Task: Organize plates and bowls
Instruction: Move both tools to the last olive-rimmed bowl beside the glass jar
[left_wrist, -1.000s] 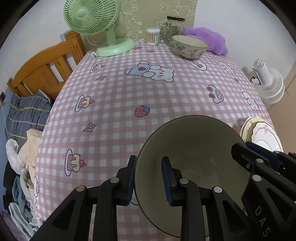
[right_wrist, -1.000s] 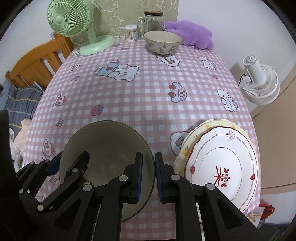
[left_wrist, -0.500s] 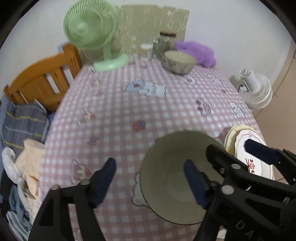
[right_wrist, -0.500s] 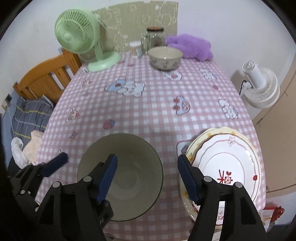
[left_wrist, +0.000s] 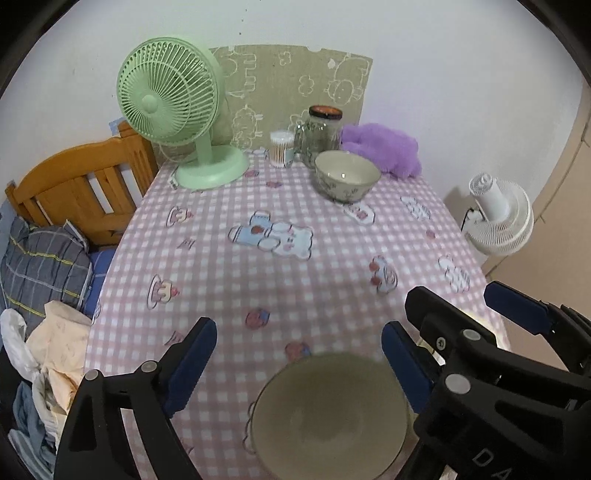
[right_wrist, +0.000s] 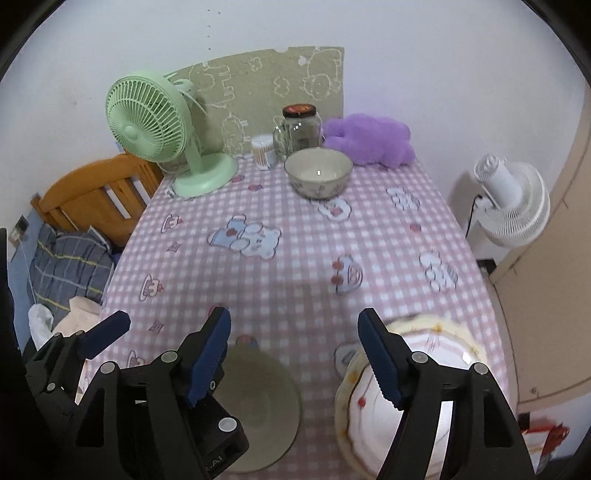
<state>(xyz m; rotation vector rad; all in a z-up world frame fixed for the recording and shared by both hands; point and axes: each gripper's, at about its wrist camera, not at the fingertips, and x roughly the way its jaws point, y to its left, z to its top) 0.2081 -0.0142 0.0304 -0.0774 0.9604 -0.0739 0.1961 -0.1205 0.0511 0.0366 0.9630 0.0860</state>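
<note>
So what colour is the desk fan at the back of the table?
Light green fan, clearest in the left wrist view.

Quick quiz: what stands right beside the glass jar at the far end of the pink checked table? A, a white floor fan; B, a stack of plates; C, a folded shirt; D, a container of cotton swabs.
D: the small clear container of cotton swabs stands just left of the lidded glass jar, by the green desk fan.
</note>
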